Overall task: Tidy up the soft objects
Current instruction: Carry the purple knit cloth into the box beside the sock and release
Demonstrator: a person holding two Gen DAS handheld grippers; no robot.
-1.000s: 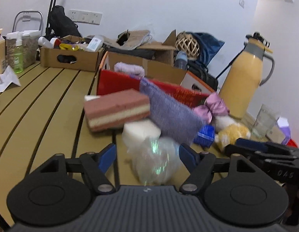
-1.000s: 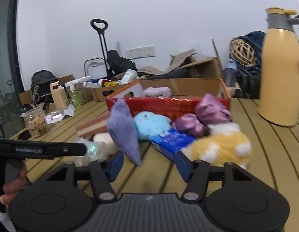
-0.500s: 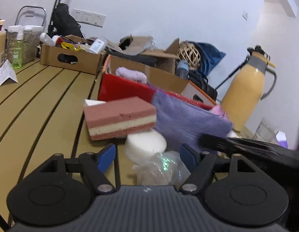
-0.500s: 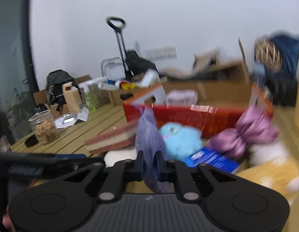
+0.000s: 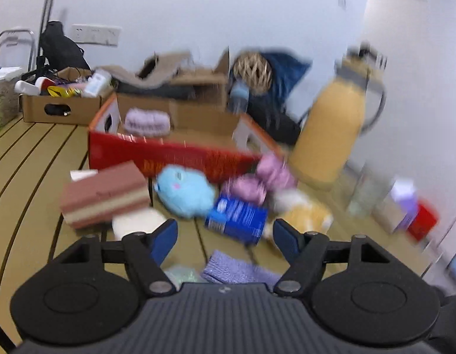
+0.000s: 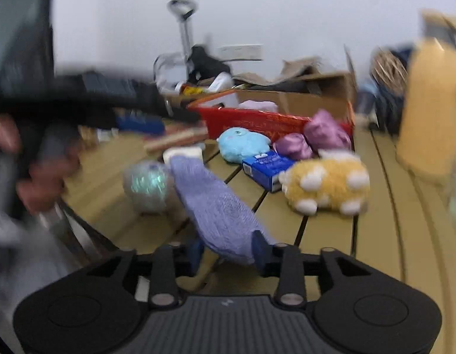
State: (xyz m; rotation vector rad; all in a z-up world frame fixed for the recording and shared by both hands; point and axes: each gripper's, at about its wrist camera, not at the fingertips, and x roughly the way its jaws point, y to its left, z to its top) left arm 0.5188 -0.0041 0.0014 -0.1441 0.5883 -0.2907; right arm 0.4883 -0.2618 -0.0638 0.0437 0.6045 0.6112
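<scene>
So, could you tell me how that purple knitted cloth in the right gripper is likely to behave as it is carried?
The purple knitted cloth probably stays floppy: it sags away from the right gripper. It looks light for its size. Its trailing end lies near the shiny ball and may drag it.

A limp lavender knit cloth [image 6: 219, 209] drapes from the table toward the camera, beside a crumpled iridescent bag [image 6: 148, 184].

The cloth [image 6: 219, 209] lies before the plush toys [image 6: 325, 183], the box [image 6: 275, 118] behind them (jug [image 6: 428, 97] rightmost).
</scene>
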